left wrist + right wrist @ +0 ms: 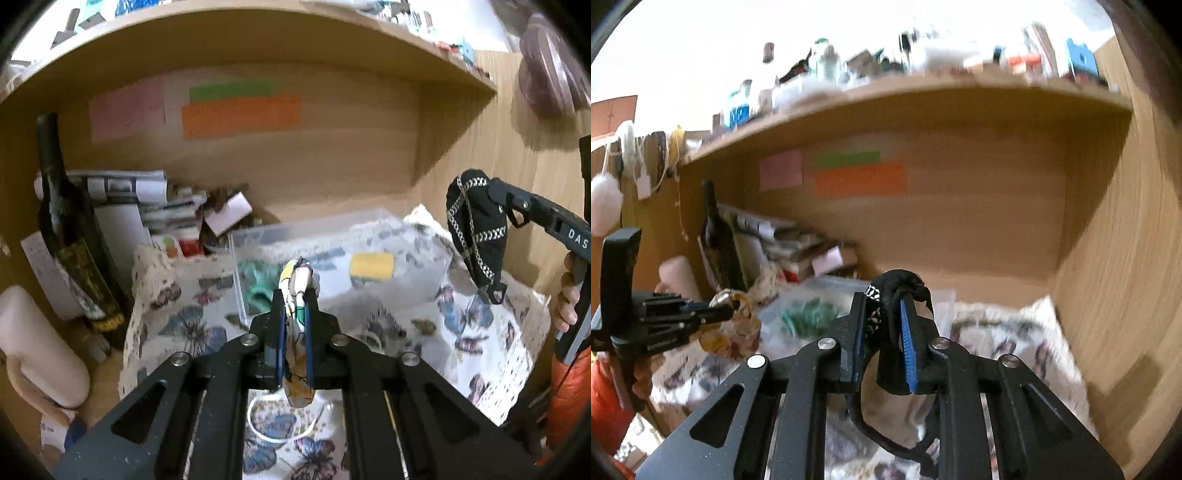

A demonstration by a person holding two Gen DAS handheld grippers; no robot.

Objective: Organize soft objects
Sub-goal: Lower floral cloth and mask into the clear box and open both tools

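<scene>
- Wood-grain panels wall in my working nook, with a shelf (258, 33) overhead and pink, green and orange paper notes (242, 114) stuck on the back panel.
- Covering the desk I see a butterfly-print cloth (192, 325), and on it stands a clear plastic bin (332, 229).
- Inside the bin, through its wall, I can make out a teal soft item (258, 284) on the left and a yellow sponge (371, 266) toward the right.
- My left gripper (294, 317) has its fingers (279, 332) nearly together, pinching a folded patterned cloth (297, 280) in white, yellow and green; the cloth sticks up past the tips and hangs below them, just in front of the bin's near wall.
- From the right wrist view that same cloth shows as a crumpled bundle at the tip of the left gripper, off to the left of the bin.
- My right gripper (882, 325) has its fingers (908, 347) drawn in on a black fabric piece (903, 282) with a white chain pattern; the fabric drapes over the tips and a black strap loops down beneath.
- In the left wrist view the black piece hangs in the air from the right gripper, above the cloth-covered desk and beside the right end of the bin, clear of it.
- At the left of the nook I see a dark bottle (62, 221) standing upright, stacked papers and books (147, 199) behind it, and a pale cylindrical roll (37, 347) lying near the desk's edge.
</scene>
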